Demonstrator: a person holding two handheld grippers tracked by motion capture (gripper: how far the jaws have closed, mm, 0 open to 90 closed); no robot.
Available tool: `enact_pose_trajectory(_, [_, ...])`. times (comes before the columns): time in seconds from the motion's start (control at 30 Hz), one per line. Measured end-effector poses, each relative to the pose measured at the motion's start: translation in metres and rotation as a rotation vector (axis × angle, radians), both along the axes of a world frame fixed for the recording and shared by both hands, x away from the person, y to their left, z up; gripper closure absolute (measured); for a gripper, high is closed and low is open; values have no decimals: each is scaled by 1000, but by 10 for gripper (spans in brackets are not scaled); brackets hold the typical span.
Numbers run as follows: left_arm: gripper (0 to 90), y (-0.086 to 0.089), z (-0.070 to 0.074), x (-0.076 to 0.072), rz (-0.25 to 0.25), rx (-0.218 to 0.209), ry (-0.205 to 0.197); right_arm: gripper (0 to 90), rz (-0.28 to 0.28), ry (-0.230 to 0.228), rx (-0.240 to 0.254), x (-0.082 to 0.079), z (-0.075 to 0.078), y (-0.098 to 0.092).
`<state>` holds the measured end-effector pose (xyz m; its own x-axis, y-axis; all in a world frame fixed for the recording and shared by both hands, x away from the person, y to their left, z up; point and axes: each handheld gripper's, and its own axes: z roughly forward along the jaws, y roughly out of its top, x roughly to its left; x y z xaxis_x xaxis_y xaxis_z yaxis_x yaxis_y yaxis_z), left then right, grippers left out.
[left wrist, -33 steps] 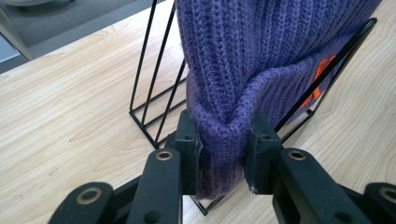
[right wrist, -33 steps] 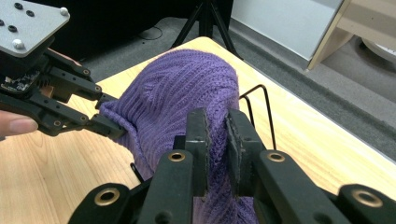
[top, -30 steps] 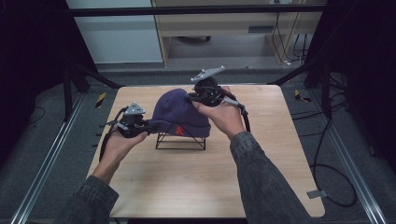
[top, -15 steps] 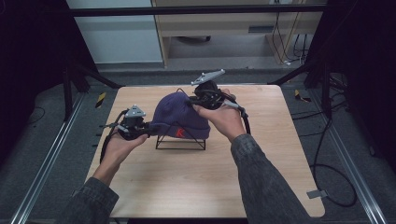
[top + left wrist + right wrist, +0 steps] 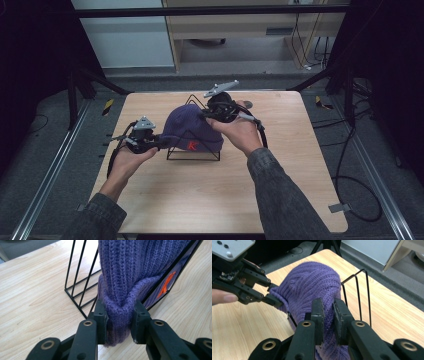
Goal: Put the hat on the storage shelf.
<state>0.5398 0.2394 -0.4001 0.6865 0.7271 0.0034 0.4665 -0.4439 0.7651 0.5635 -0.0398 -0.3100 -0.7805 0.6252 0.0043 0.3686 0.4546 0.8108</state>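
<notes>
A purple knitted beanie [image 5: 187, 127] with an orange letter on its cuff is draped over a black wire rack [image 5: 192, 152] at the middle of the wooden table [image 5: 220, 200]. My left gripper [image 5: 159, 143] is shut on the beanie's folded cuff [image 5: 119, 315] at its left side. My right gripper [image 5: 206, 114] is shut on a fold of the knit [image 5: 328, 312] at the beanie's upper right. In the right gripper view the left gripper [image 5: 277, 303] shows farther off, its jaws pinching the cuff. The rack's upright wires [image 5: 362, 295] stand bare beside the beanie.
Black frame posts [image 5: 75, 90] and cables [image 5: 345, 150] flank the table. A pale cabinet [image 5: 240, 25] stands behind it. Metal rails [image 5: 45, 190] run along the floor on the left. Bare wood lies in front of the rack.
Both grippers have kept their hold on the beanie. The right gripper has shifted slightly, tugging the knit; the left hand has edged a little toward the rack.
</notes>
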Motion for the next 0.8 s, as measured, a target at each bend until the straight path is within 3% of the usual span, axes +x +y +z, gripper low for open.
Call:
enact_pose_trajectory(0.17, [700, 1, -1, -2, -7, 1, -1, 802, 3, 3, 9, -2, -2, -1])
enact_pose_trajectory(0.57, [694, 5, -18, 1, 12, -11, 24, 797, 8, 30, -20, 2, -14, 7])
enact_pose_trajectory(0.8, [660, 5, -22, 2, 18, 4, 31, 770, 15, 37, -29, 1, -16, 11])
